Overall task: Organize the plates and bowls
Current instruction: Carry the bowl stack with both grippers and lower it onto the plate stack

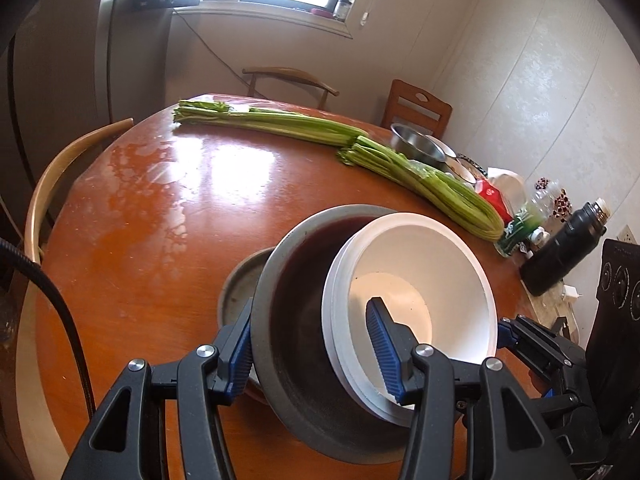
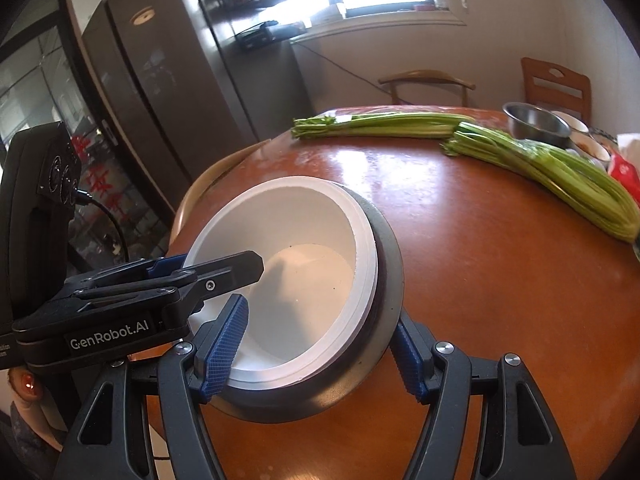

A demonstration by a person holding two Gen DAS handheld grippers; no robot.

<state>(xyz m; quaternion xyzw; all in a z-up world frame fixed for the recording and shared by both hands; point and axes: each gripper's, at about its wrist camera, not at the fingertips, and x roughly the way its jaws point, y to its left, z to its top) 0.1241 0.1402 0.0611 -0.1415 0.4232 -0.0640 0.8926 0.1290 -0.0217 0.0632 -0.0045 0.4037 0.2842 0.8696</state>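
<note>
Both grippers clamp the nested bowls above the table: the left gripper pinches the grey bowl and white bowl walls together, one finger inside, one outside. The right gripper grips the same stack likewise. The left gripper's body reads "GenRobot.AI". Celery lies beyond the bowls.

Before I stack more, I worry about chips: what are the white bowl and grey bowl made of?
White bowl: matte, opaque, likely ceramic or melamine. Grey bowl: stone-like matte rim, glossy dark inside, probably glazed stoneware.
</note>
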